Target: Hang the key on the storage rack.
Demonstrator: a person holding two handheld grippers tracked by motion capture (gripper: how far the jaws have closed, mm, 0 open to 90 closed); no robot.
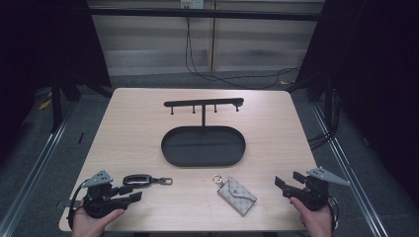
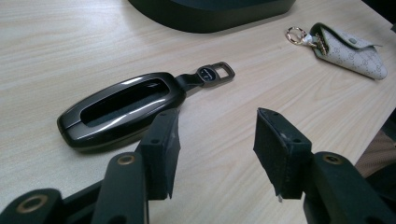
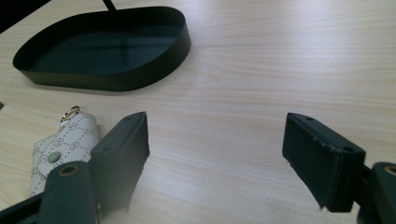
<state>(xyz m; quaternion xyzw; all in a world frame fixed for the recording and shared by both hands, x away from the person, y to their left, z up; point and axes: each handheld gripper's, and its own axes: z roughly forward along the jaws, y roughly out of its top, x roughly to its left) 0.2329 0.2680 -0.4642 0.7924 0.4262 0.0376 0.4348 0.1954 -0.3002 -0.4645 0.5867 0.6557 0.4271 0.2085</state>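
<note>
A: Tray?
B: Black oval tray mid-table, nothing in it; hook rail stands on a post above it.
A: Key items?
B: Black car key fob lies flat just beyond the left gripper, jaws part open, gripping nothing. Patterned key pouch lies snapped shut, between the grippers. Right gripper jaws wide, bare table between.

A black oval tray with a hook rack stands mid-table.

One car key fob, one key pouch, one black tray stand, two hand-held grippers.
</note>
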